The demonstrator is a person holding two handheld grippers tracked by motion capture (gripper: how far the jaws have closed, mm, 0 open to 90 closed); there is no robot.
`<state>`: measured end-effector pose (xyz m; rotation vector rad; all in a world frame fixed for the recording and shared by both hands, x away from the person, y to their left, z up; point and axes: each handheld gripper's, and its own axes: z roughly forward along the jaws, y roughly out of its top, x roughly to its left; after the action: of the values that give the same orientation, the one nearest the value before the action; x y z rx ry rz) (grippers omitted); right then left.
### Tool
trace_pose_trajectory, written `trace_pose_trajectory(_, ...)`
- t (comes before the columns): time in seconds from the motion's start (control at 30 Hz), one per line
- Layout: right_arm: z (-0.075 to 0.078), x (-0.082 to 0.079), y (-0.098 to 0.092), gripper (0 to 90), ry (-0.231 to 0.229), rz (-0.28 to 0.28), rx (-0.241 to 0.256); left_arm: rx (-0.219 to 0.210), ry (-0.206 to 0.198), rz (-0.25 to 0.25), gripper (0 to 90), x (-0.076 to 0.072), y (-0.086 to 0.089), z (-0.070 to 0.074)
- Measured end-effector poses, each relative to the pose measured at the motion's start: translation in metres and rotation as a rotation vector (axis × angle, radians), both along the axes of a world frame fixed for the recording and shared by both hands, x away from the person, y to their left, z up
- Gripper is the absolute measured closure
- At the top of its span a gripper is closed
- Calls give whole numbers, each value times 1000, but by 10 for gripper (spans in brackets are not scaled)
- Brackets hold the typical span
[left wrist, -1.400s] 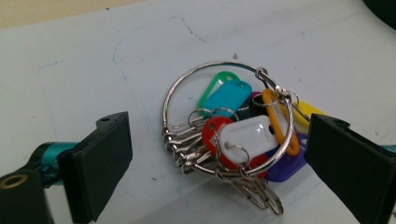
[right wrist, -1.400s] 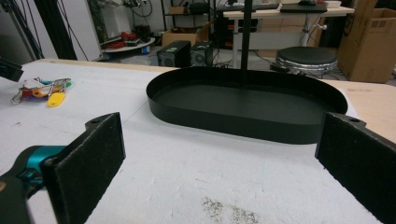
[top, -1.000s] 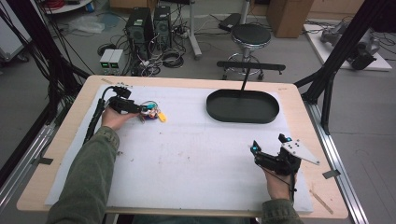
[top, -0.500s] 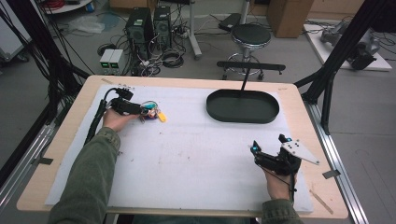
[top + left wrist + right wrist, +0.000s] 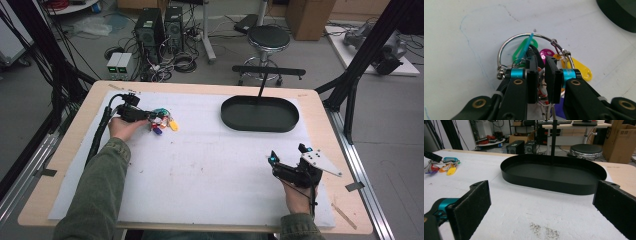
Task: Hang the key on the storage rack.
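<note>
A bunch of coloured key tags (image 5: 162, 121) on a metal ring (image 5: 506, 45) lies on the white mat at the far left. My left gripper (image 5: 149, 117) sits low over it. In the left gripper view the jaws stand almost together on the tags (image 5: 534, 50) and thin wire loops; green, pink and yellow tags (image 5: 580, 68) fan out beyond them. My right gripper (image 5: 287, 153) rests near the front right of the table. It is wide open with nothing between its pads (image 5: 477, 197). It faces the black oval tray (image 5: 549, 186), with the key bunch (image 5: 442, 166) far off to the left.
The black oval tray (image 5: 260, 127) stands at the back right of the mat, holding nothing. A black post (image 5: 261, 85) rises behind it. A broad stretch of bare white mat (image 5: 210, 170) separates the two grippers. A stool and computer cases stand on the floor beyond the table.
</note>
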<state>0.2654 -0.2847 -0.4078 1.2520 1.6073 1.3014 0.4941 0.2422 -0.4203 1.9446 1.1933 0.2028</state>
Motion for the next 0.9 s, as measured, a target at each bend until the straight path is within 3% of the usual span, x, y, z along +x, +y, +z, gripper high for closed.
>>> trace_pose_trajectory(0.33, 1, 0, -1, 5, -9, 0, 0, 57, -38, -32, 845, -6, -4, 10)
trace_pose_trajectory(0.53, 0, 0, 0, 5, -9, 2, 1, 38, -71, -29, 845, -11, -4, 21)
trace_pose_trajectory(0.9, 1, 1, 0, 5, -14, 5, 1, 48, -117, -49, 846, -17, -4, 44)
